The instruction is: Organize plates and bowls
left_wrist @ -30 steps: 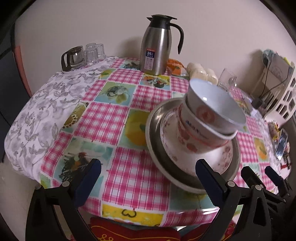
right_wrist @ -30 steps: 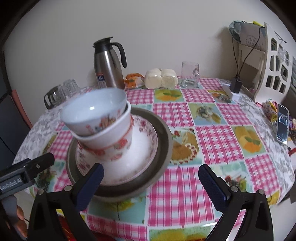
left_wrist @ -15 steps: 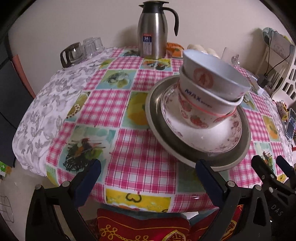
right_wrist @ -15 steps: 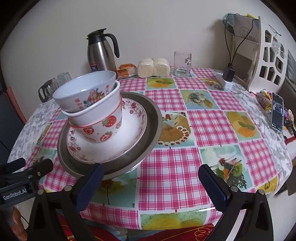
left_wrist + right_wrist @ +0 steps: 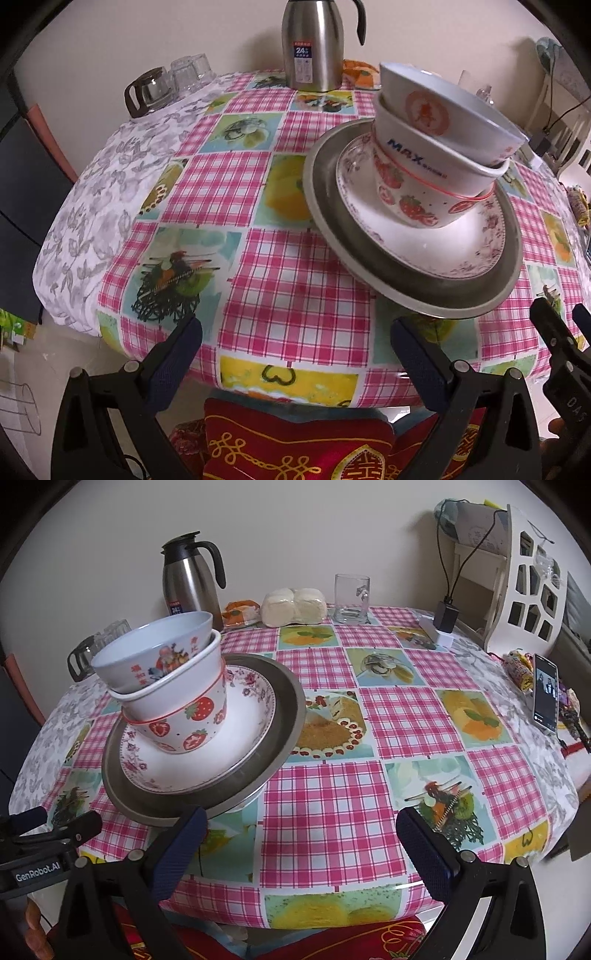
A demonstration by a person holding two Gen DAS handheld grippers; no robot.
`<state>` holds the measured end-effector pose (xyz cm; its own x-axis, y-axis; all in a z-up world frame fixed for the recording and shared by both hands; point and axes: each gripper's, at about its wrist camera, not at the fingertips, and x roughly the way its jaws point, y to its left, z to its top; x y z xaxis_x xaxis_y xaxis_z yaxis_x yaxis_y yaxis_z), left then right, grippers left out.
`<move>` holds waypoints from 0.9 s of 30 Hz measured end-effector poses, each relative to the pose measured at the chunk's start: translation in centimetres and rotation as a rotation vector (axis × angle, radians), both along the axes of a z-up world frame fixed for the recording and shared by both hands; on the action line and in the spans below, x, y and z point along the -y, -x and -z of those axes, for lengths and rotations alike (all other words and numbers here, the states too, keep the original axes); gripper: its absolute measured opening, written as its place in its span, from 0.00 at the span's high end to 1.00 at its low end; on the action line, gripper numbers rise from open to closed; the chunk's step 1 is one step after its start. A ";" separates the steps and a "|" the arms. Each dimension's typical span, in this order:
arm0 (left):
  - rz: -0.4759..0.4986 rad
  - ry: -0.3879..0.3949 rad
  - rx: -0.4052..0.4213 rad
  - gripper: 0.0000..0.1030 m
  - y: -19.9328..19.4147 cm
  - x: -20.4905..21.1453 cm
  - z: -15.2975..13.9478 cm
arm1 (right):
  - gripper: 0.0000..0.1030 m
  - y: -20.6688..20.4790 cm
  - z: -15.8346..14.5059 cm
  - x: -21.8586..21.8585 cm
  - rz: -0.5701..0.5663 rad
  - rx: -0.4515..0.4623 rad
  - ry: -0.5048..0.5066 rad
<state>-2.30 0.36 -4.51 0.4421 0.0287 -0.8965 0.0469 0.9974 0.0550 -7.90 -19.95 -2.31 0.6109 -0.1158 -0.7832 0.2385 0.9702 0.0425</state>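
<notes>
A stack stands on the checked table: a steel plate (image 5: 436, 291) (image 5: 288, 709), a floral white plate (image 5: 454, 243) (image 5: 243, 738), a strawberry bowl (image 5: 413, 195) (image 5: 184, 723), and a white bowl (image 5: 443, 118) (image 5: 155, 653) nested on top, tilted. My left gripper (image 5: 295, 354) is open and empty at the table's near edge, left of the stack. My right gripper (image 5: 303, 838) is open and empty at the near edge, right of the stack.
A steel thermos jug (image 5: 312, 44) (image 5: 190, 579), a glass pot and tumblers (image 5: 166, 85), wrapped buns (image 5: 293, 607) and a glass mug (image 5: 351, 598) stand at the back. A phone (image 5: 545, 692) lies at the right edge. A red cushion (image 5: 295, 439) is below.
Both grippers have drawn back from the stack toward the table's near edge and lowered; more of the table edge and the red cushion shows. The stack stays put.
</notes>
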 end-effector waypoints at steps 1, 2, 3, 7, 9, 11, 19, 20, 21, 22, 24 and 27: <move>0.000 -0.001 -0.002 0.01 0.0 0.0 0.0 | 0.00 0.0 0.0 0.0 0.001 -0.002 0.000; 0.001 -0.005 -0.004 0.01 -0.1 0.0 0.0 | 0.00 0.0 0.0 0.1 0.002 -0.003 0.000; 0.002 -0.011 -0.004 0.01 -0.1 0.1 0.0 | 0.00 0.0 0.0 0.1 0.002 -0.003 0.001; 0.002 -0.023 -0.008 0.01 -0.1 0.2 0.1 | 0.00 -0.1 0.1 0.2 0.003 -0.007 0.000; -0.001 -0.018 -0.012 0.01 -0.2 0.0 0.1 | 0.00 -0.2 0.2 0.3 0.005 -0.012 -0.001; -0.005 -0.013 -0.017 0.01 -0.3 -0.1 0.2 | 0.00 -0.2 0.3 0.3 0.007 -0.015 0.001; -0.011 -0.006 -0.030 0.01 -0.7 -0.4 0.5 | 0.00 -0.6 0.5 0.5 0.015 -0.027 0.001; -0.012 -0.004 -0.030 0.01 -0.6 -0.4 0.5 | 0.00 -0.6 0.5 0.5 0.015 -0.028 0.002; -0.013 -0.003 -0.031 0.01 -0.7 -0.5 0.6 | 0.00 -0.6 0.5 0.4 0.012 -0.029 0.003; -0.013 -0.003 -0.033 0.01 -0.8 -0.5 0.6 | 0.00 -0.6 0.5 0.4 0.011 -0.029 0.004; -0.014 -0.003 -0.035 0.01 -0.8 -0.5 0.6 | 0.00 -0.6 0.5 0.3 0.007 -0.031 0.007; -0.012 -0.003 -0.037 0.01 -0.8 -0.4 0.6 | 0.00 -0.8 0.6 0.2 0.001 -0.035 0.010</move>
